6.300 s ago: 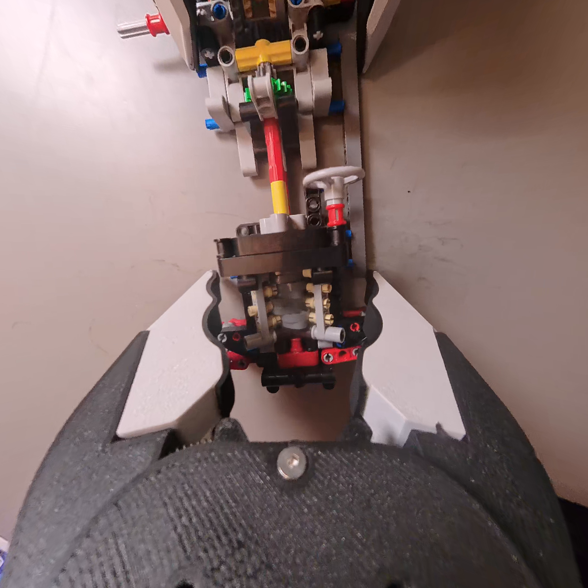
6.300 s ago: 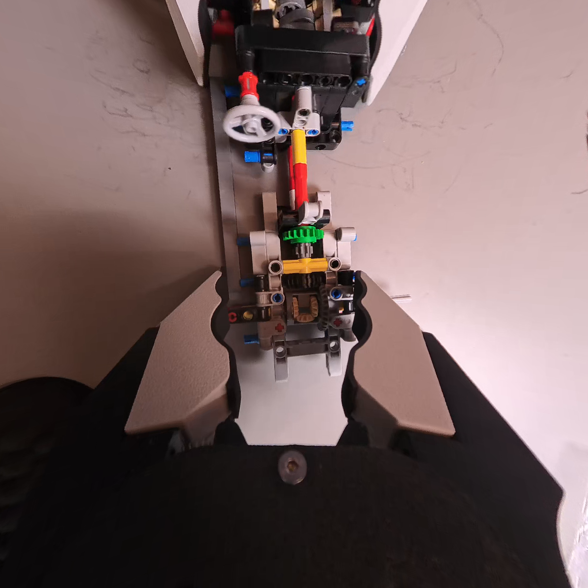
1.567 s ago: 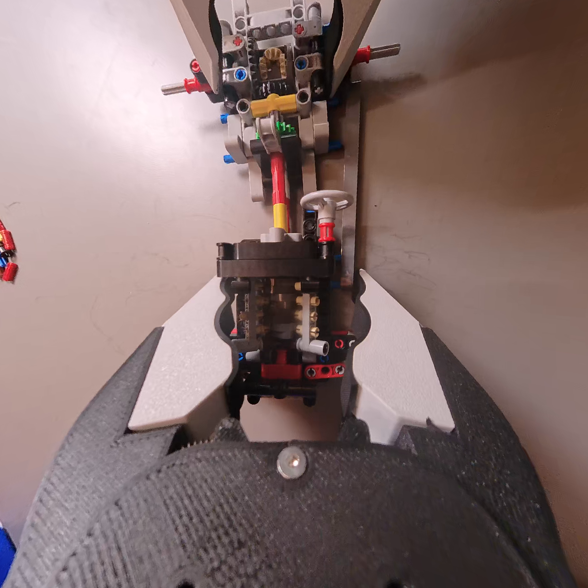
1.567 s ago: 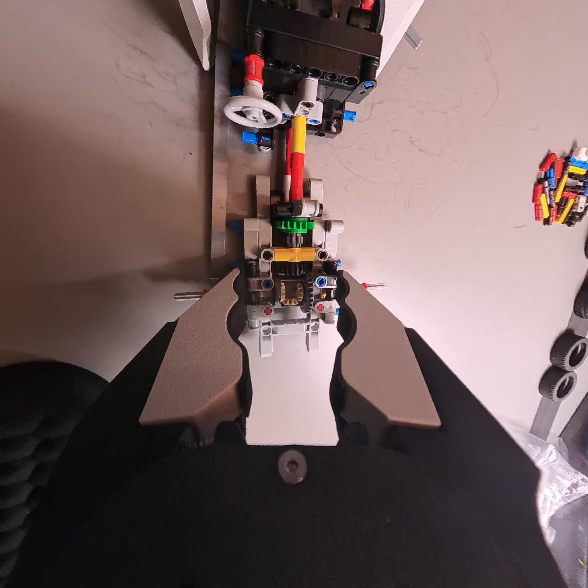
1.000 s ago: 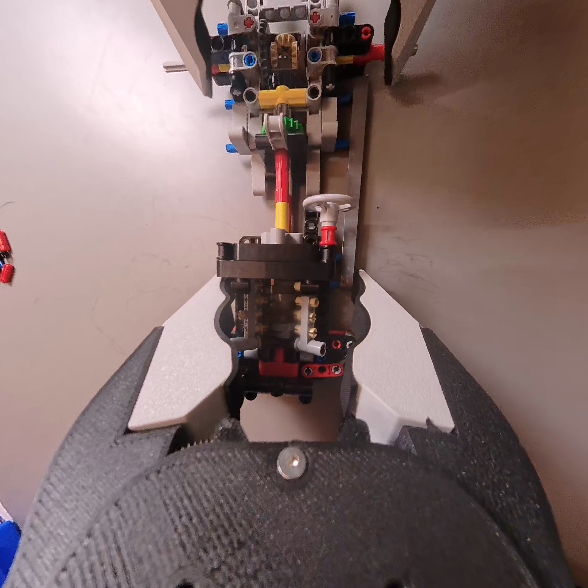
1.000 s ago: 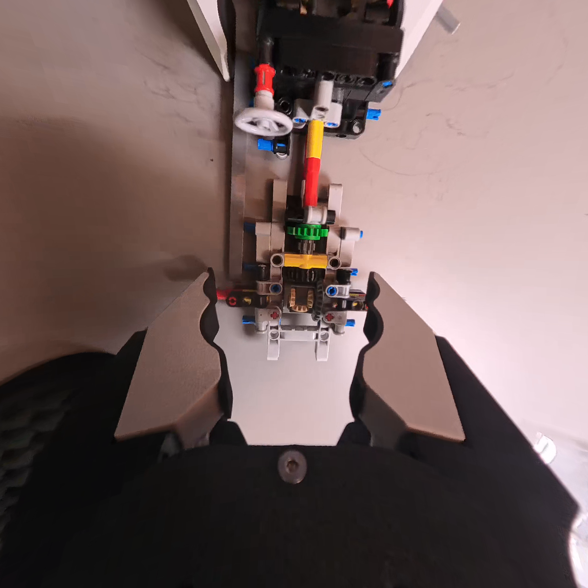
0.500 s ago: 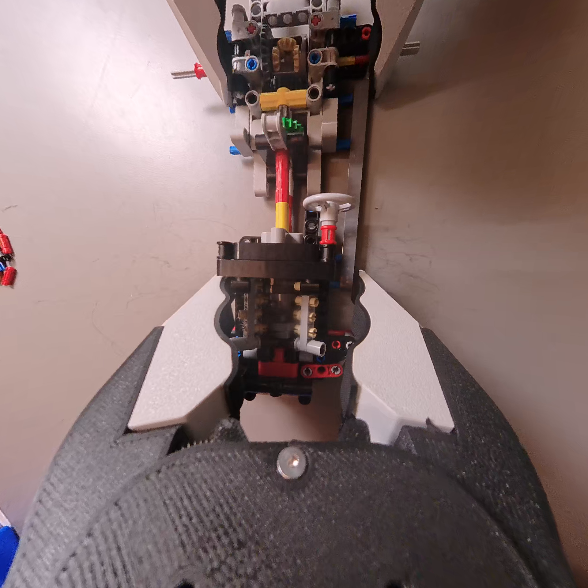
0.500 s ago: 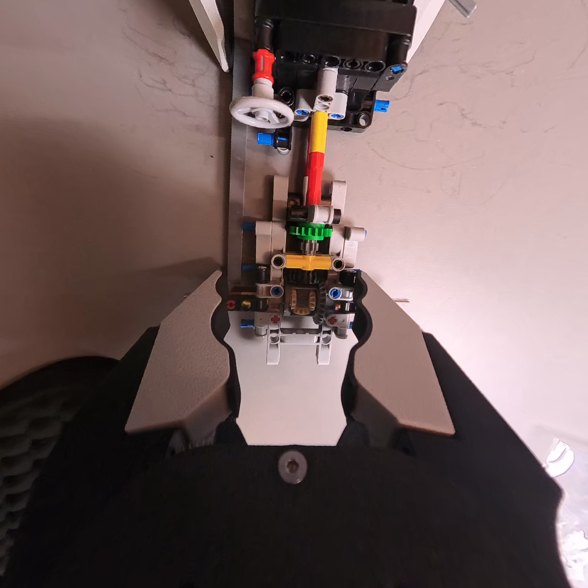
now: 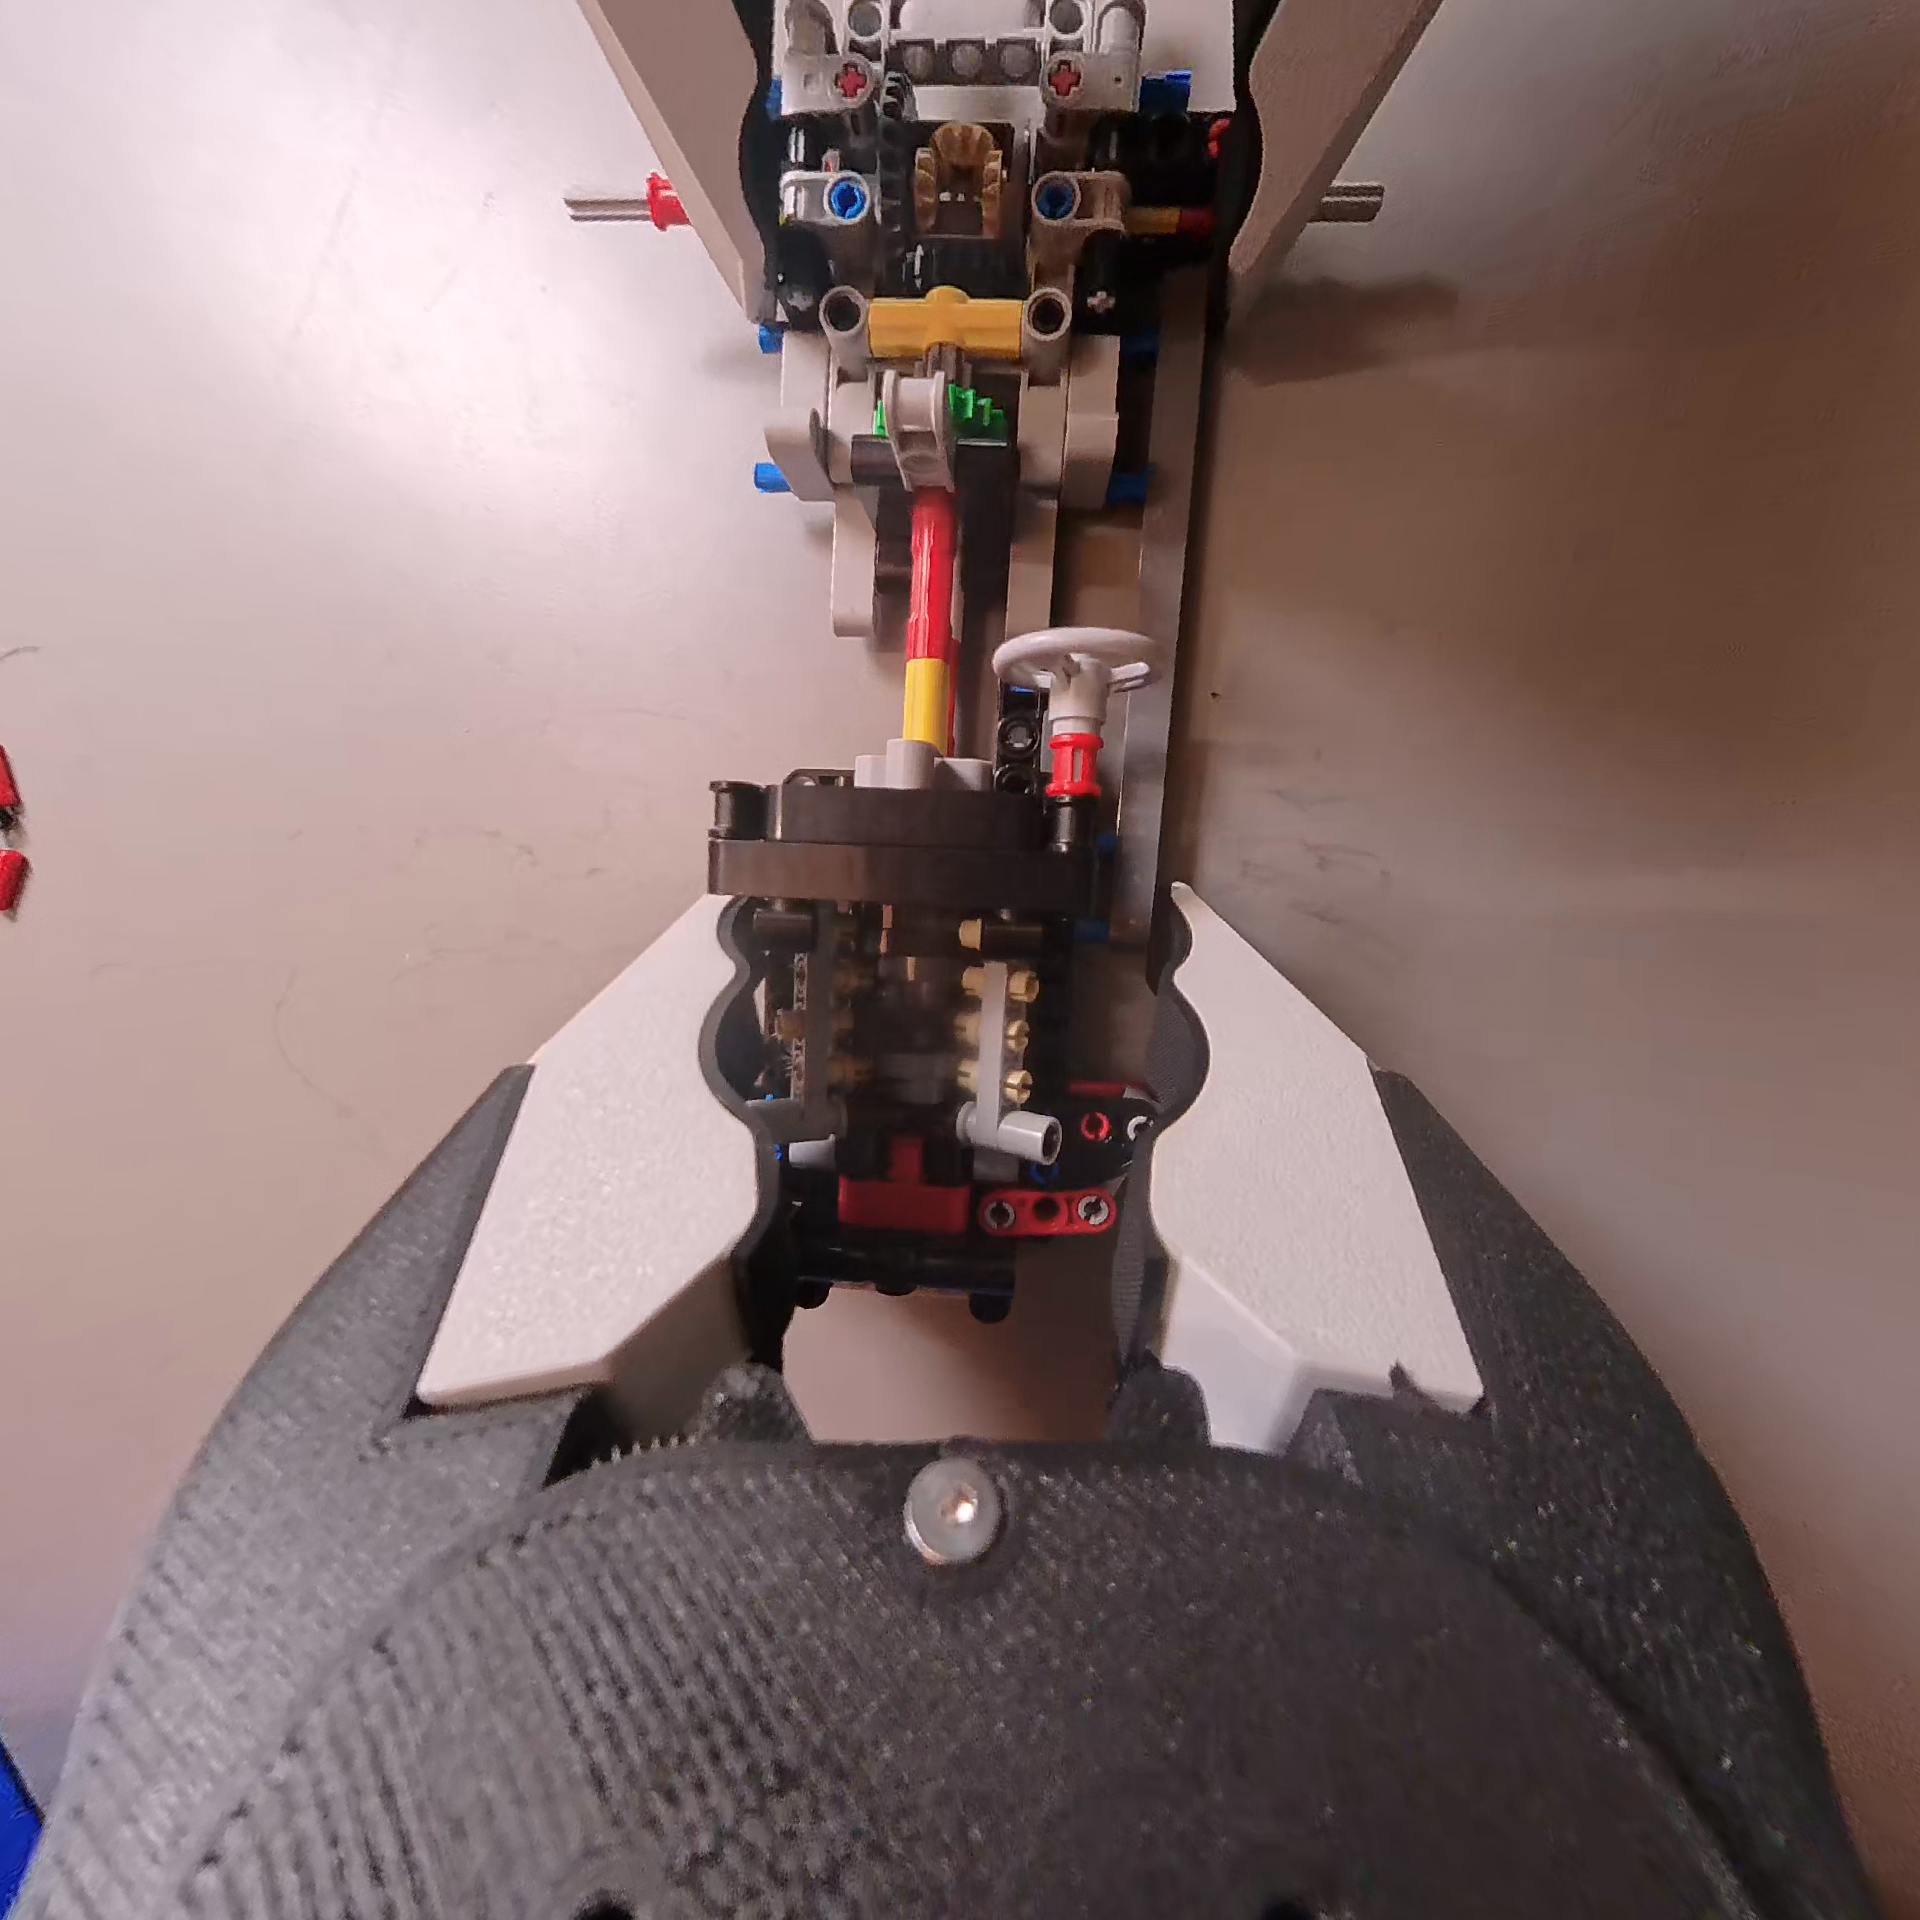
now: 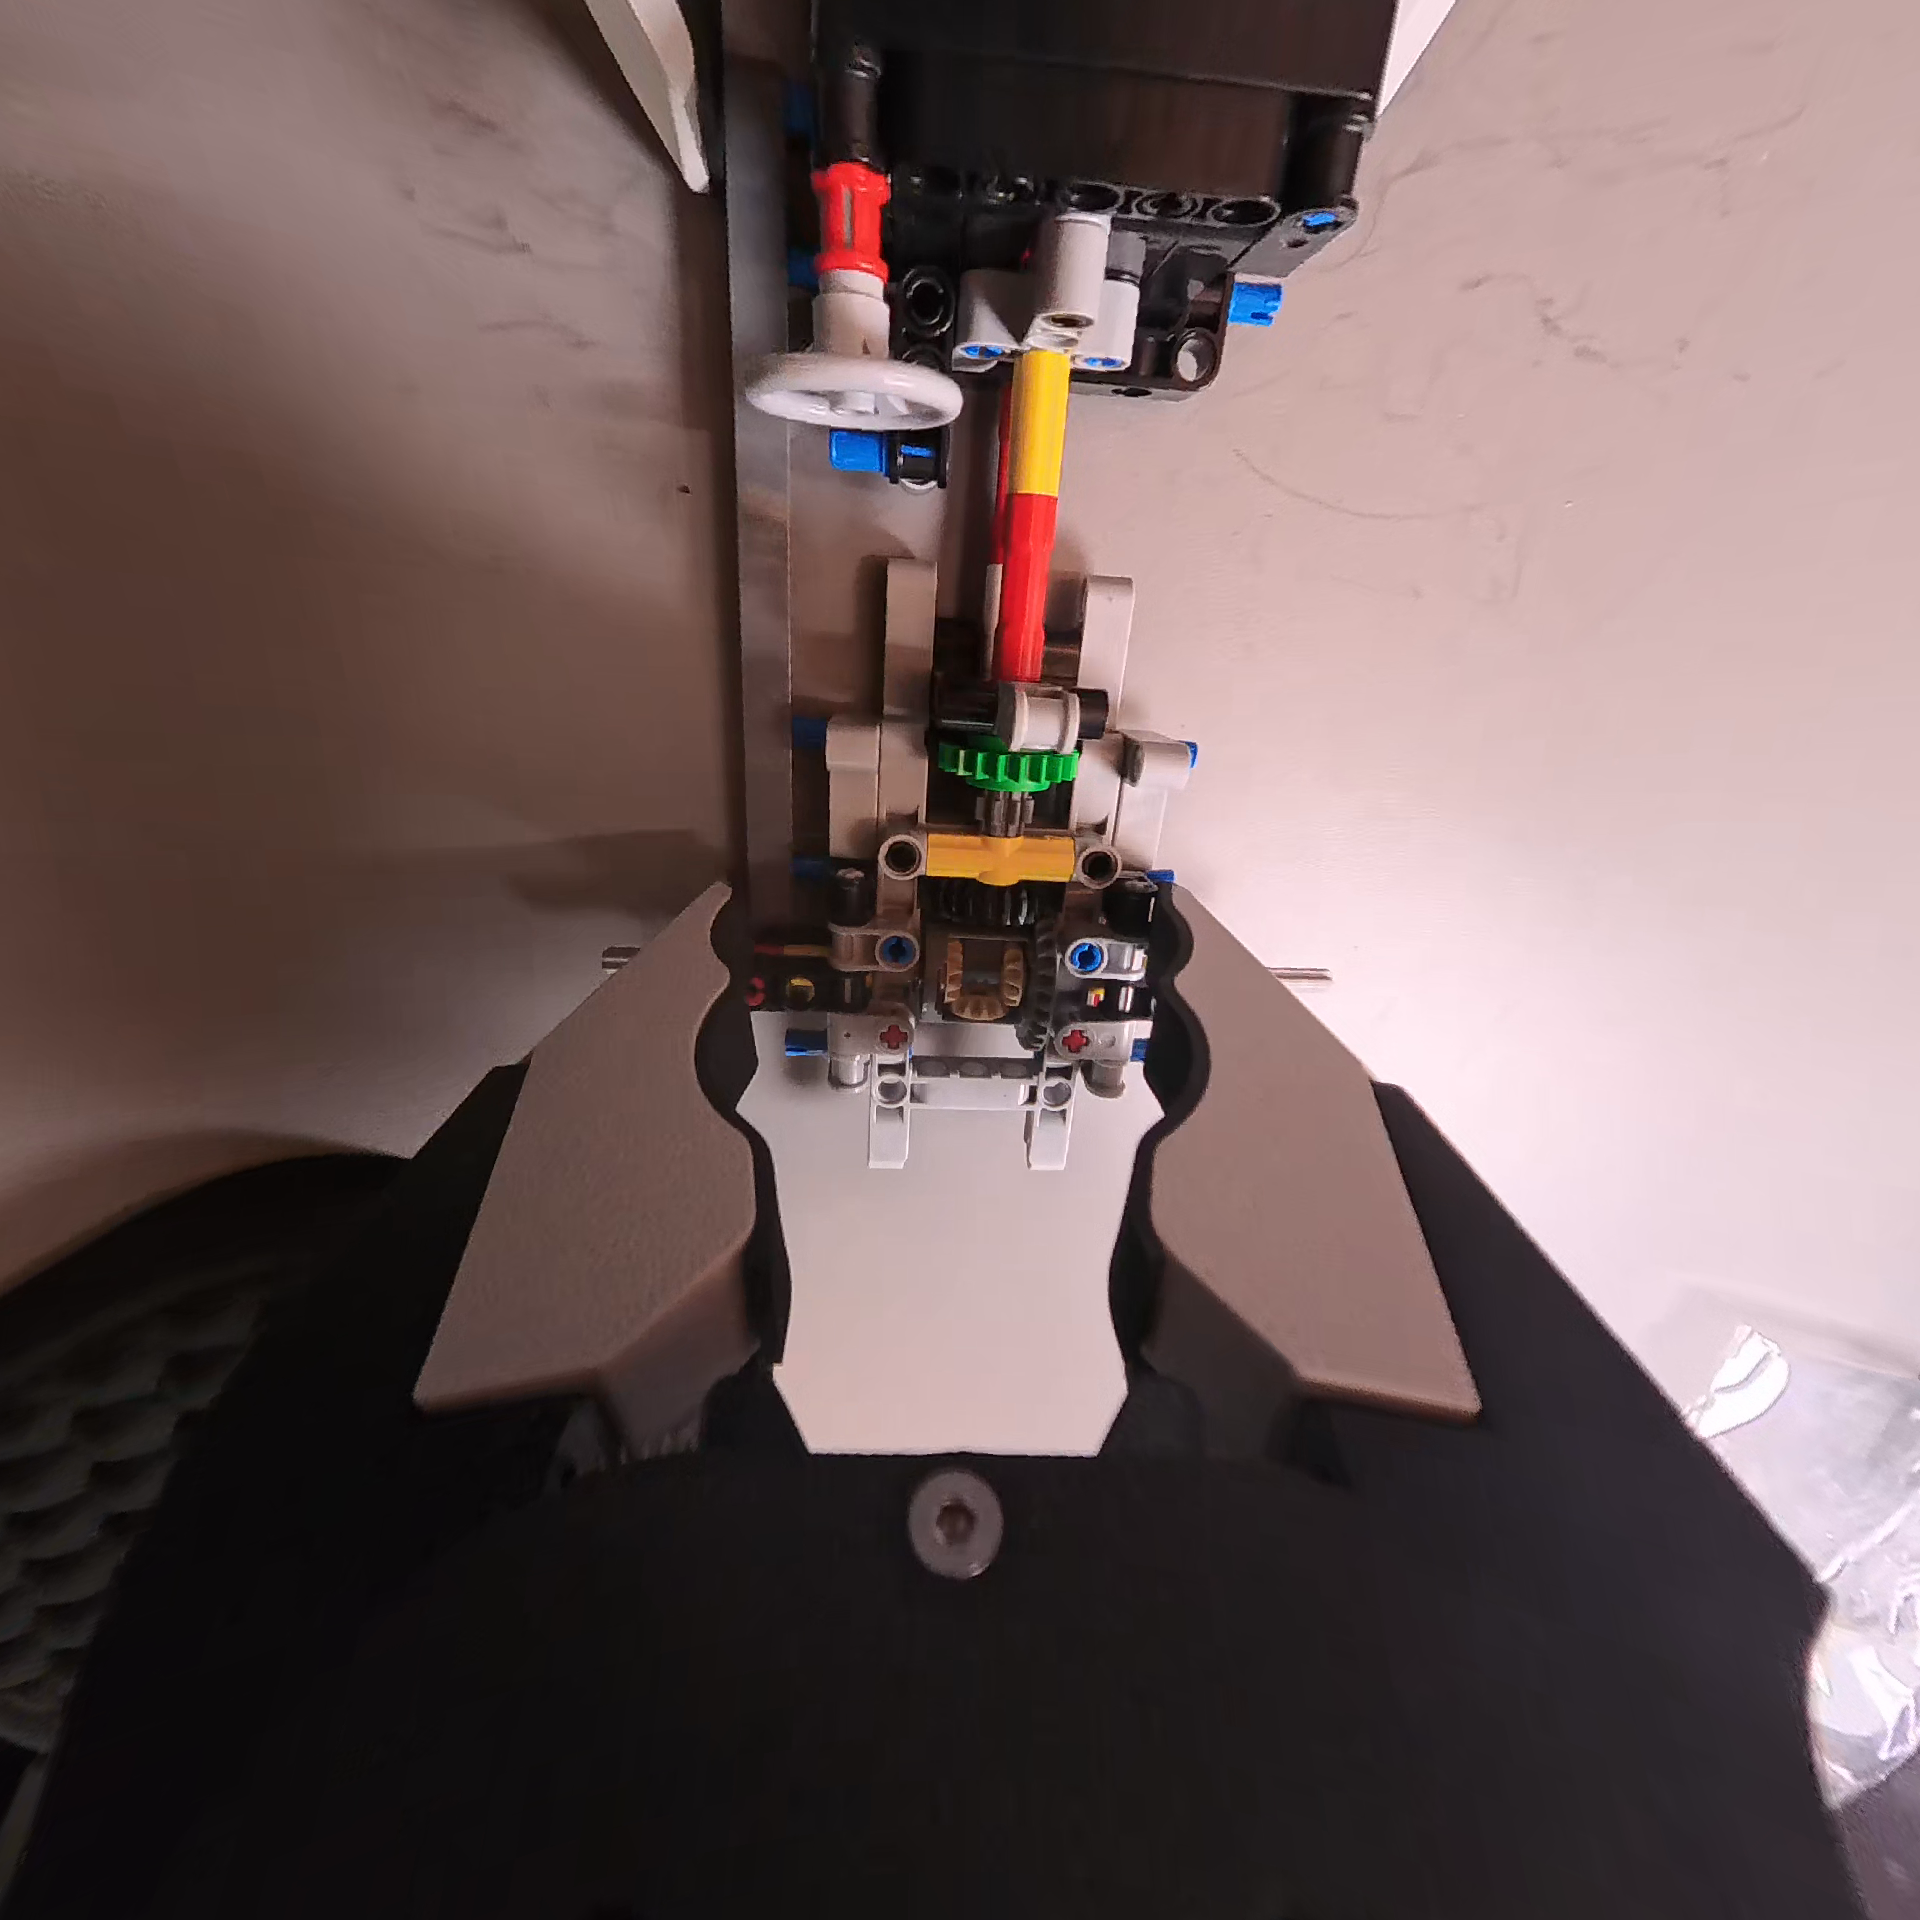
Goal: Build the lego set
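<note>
A Lego Technic chassis [image 9: 928,582] hangs over the table between both grippers. My left gripper [image 9: 948,935] is shut on its black engine end. My right gripper [image 10: 945,935] is shut on the grey differential end, its fingertips pressing the black side pieces. A red and yellow axle [image 10: 1023,520] joins the two ends. A white steering wheel [image 9: 1075,655] stands beside the axle, and also shows in the right wrist view [image 10: 852,400]. A green gear [image 10: 1008,769] and a yellow connector [image 9: 940,324] sit by the differential. The right gripper's fingers [image 9: 1320,125] show at the top of the left wrist view.
A flat grey strip [image 10: 758,623] runs along one side under the chassis. Loose red pieces [image 9: 8,821] lie at the left edge. A clear plastic bag [image 10: 1808,1455] lies lower right. A dark knitted sleeve [image 10: 104,1403] fills the lower left. The left gripper's tips are roughly 10 centimeters from the right gripper's.
About a second ago my right gripper opened off the differential end, then shut on it again. The two grippers now look closer together. My left gripper has stayed shut on the engine end.
</note>
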Tool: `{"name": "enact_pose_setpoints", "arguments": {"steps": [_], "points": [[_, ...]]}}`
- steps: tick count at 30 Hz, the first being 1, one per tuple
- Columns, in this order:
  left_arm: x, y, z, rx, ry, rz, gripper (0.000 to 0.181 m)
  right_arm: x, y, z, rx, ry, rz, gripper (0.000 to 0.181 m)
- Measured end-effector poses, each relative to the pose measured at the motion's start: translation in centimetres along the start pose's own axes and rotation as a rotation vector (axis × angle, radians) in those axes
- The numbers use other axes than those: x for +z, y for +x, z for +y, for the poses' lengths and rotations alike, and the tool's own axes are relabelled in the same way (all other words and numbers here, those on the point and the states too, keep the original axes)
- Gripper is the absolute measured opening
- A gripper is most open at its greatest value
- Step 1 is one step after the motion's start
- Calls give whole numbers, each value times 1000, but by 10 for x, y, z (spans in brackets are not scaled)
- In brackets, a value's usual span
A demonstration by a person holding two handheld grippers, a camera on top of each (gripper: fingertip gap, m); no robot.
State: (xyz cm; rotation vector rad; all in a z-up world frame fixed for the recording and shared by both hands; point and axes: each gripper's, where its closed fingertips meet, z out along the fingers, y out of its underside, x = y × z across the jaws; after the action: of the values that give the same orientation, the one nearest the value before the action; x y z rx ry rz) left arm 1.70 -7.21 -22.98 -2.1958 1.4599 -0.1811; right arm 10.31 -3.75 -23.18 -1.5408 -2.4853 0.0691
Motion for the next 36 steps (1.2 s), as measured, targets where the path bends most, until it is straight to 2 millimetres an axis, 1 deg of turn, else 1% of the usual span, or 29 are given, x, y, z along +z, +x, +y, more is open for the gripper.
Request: {"name": "enact_pose_setpoints", "arguments": {"steps": [14,24,31,36], "points": [[0,0,0,-9,-5,-24,73,0,1,0,6,14,-13,71],[-1,-1,-1,28,31,-34,73,1,1,0,-3,13,-35,71],[-2,-1,-2,46,77,-53,74,2,3,-2,-16,67,-29,72],[-2,-2,-1,60,37,-61,75,2,3,-3,-30,99,-21,72]]}}
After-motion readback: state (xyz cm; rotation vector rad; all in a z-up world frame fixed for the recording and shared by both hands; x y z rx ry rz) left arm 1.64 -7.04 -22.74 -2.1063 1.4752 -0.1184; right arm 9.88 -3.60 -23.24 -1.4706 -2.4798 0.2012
